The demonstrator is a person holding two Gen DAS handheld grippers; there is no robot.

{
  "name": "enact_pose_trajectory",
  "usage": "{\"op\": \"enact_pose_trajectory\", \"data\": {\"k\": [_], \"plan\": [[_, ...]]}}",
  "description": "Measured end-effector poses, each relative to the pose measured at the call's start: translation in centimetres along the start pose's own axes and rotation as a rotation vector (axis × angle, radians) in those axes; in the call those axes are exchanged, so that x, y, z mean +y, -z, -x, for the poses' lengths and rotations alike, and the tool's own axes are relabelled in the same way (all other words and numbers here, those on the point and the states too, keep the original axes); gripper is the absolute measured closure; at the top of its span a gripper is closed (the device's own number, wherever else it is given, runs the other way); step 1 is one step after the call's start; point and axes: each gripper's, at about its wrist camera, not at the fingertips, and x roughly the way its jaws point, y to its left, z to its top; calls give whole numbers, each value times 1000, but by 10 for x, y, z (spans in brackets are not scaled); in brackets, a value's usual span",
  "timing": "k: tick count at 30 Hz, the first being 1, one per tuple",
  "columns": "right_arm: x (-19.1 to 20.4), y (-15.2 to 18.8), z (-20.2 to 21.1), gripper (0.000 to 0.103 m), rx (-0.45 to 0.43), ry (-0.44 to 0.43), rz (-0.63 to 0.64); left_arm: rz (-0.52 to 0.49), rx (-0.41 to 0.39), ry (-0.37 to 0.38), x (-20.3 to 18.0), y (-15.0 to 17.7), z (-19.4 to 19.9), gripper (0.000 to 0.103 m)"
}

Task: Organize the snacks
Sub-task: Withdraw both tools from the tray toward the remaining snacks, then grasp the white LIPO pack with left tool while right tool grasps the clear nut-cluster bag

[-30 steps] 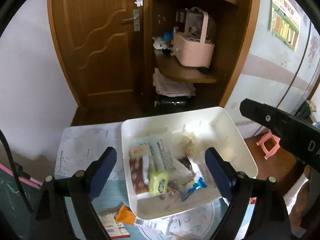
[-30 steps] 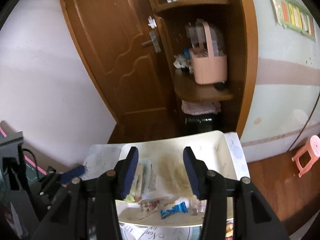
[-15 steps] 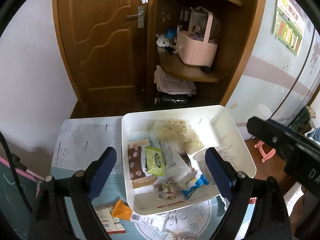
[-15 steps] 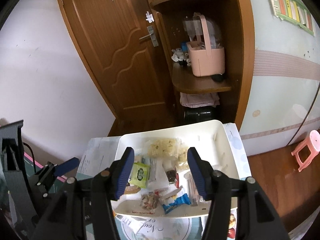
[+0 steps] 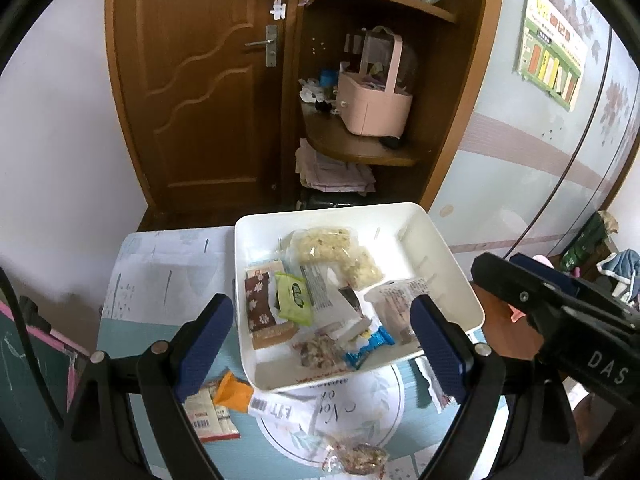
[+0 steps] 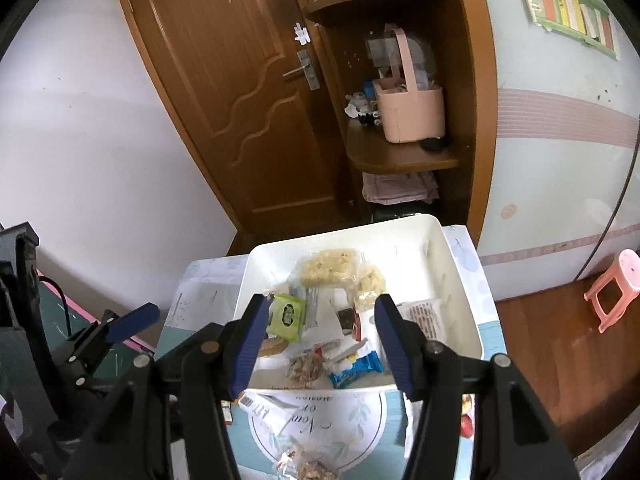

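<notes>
Left wrist view: left gripper [image 5: 322,342] fingers spread wide, holding nothing; white bin [image 5: 456,276] on the worktop [image 5: 160,280] already holds most snacks; an orange packet [image 5: 232,392] and a clear nut bag [image 5: 360,458] lie outside, near its front edge.
Right wrist view: right gripper [image 6: 320,344] fingers apart, holding nothing, above the bin; judged mostly done, a few strays left.

Right hand-held gripper [image 6: 322,342] wider now, farther back from white bin [image 6: 466,300].
</notes>
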Motion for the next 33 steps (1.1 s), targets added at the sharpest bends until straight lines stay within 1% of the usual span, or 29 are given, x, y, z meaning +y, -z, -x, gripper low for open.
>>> {"op": "enact_pose_trajectory", "data": {"k": [4,7,10,13,18,21,24,26,29,33], "plan": [[1,12,12,47,0,-14,0,-10,-4,-11,0,11,11,13],[2,22,19,47,5,-13,14,4,-3,-27,6,26,18,13],[3,36,21,47,24,-12,34,29,28,-33,20,44,21,13],[3,53,15,47,68,-16,50,50,84,-31,35,64,17,13],[-2,91,-6,47,181,-13,72,68,169,-60,62,103,7,13],[-4,115,-22,47,262,-40,85,77,214,-75,75,121,-1,13],[-4,141,-39,47,346,-79,116,114,262,-82,94,137,-10,13],[-1,156,-51,47,392,-93,156,145,287,-78,106,145,-17,13],[3,174,-64,47,436,-109,214,179,320,-75,120,152,-29,13],[11,190,-79,47,469,-120,285,203,357,-83,132,157,-49,13]]}}
